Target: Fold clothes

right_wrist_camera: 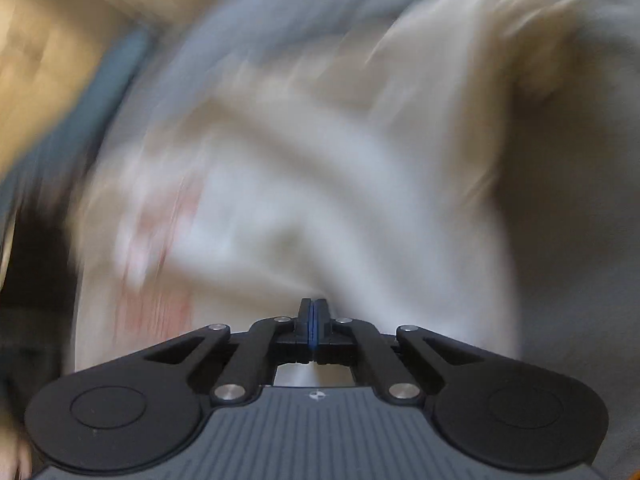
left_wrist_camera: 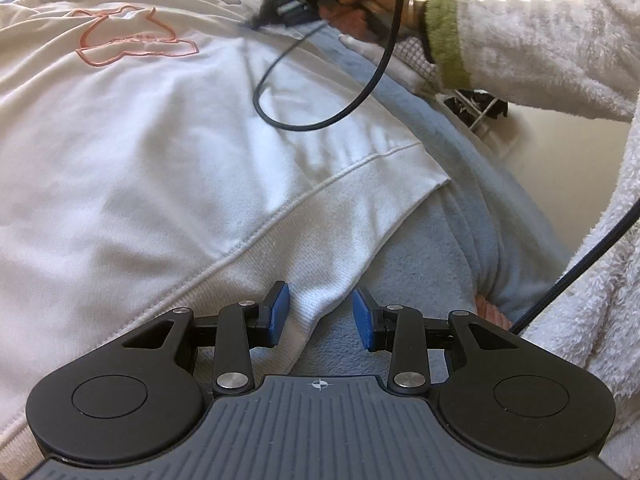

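**White sweatshirt spread on a blue-grey cover, one gripper at its hem, one at its far edge**

Blue-padded fingers [left_wrist_camera: 280,312] of the left gripper [left_wrist_camera: 320,314] stand wide apart in the left wrist view, with the ribbed hem band [left_wrist_camera: 320,280] of the white sweatshirt [left_wrist_camera: 160,140] lying between and just ahead of them. Neither pad is seen pressing the cloth. The sweatshirt lies spread, front upward, over a blue-grey cover [left_wrist_camera: 432,264]; an orange outline print [left_wrist_camera: 132,36] marks its upper part. Its hem runs diagonally, ending at a corner [left_wrist_camera: 440,178] that rests on the cover.

At the far edge of the garment, a hand [left_wrist_camera: 360,8] in a fluffy white sleeve [left_wrist_camera: 540,48] with a green cuff [left_wrist_camera: 444,36] holds the right gripper [left_wrist_camera: 288,4], whose tip sits at the sweatshirt's edge. A black cable [left_wrist_camera: 360,100] loops from it over the cloth.

In the right wrist view, the right gripper's [right_wrist_camera: 313,316] pads meet with no gap visible. Heavy blur covers the white cloth [right_wrist_camera: 320,200] ahead of them; whether any cloth is pinched between the pads cannot be told. Pinkish streaks [right_wrist_camera: 160,240] lie left of the pads.
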